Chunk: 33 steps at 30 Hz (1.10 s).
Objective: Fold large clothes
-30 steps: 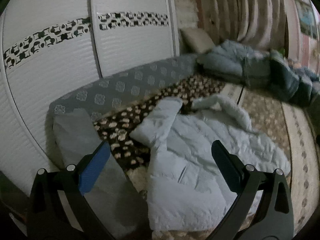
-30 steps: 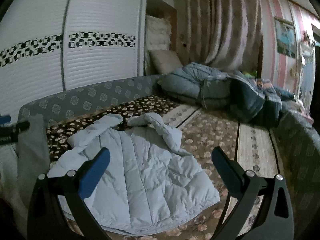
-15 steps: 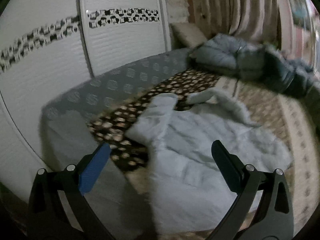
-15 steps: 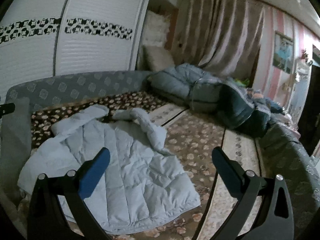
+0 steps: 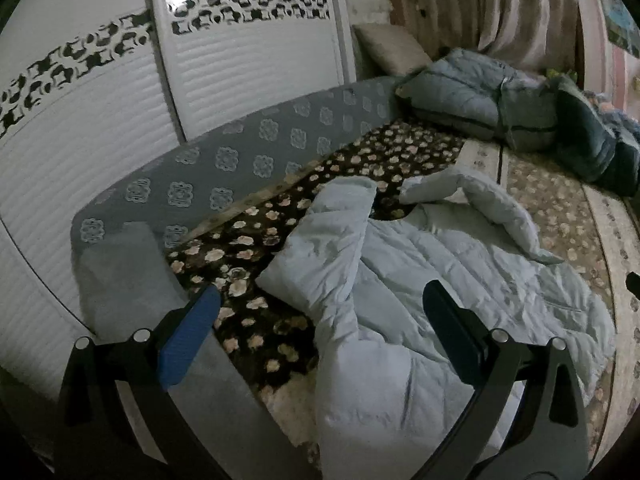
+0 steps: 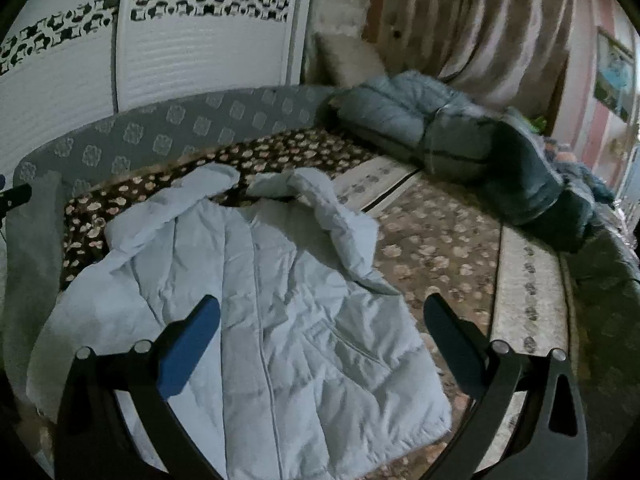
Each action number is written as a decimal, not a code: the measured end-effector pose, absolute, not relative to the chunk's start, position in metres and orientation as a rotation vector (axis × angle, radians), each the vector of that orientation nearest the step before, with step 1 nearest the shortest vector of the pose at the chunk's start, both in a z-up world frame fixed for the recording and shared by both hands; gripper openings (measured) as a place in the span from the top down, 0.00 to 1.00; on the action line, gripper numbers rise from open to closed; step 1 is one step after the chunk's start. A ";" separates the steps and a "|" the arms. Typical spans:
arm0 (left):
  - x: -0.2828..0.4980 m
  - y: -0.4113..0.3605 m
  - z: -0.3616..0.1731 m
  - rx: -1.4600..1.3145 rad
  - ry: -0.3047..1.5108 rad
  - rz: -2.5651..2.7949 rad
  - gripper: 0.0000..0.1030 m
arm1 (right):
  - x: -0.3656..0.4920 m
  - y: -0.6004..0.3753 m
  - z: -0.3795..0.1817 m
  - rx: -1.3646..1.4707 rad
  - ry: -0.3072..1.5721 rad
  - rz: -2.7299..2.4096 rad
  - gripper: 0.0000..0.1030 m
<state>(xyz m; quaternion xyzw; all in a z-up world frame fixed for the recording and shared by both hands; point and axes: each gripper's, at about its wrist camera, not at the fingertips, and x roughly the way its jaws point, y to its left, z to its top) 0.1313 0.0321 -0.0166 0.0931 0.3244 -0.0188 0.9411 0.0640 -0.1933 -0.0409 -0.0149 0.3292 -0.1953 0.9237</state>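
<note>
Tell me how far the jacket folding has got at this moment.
Barely begun. Done: the light blue padded jacket lies spread front-up on the bed, one sleeve lying bent over its shoulder. In hand: nothing; the left tongs and right tongs are open above it. Left: every fold.

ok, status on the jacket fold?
Left gripper open, right gripper open, both empty above the bed. Jacket spread flat, sleeves unfolded. Nothing in the way.
</note>
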 end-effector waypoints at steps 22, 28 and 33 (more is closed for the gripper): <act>0.366 -0.005 -0.182 0.299 1.039 -0.091 0.03 | 0.345 -0.247 -0.133 -0.161 0.864 -0.281 0.02; 0.420 -0.006 -0.215 0.296 1.127 -0.054 0.05 | 0.420 -0.286 -0.154 -0.170 0.916 -0.334 0.02; 0.450 -0.018 -0.236 0.313 1.188 -0.044 0.10 | 0.462 -0.306 -0.174 -0.178 0.989 -0.340 0.04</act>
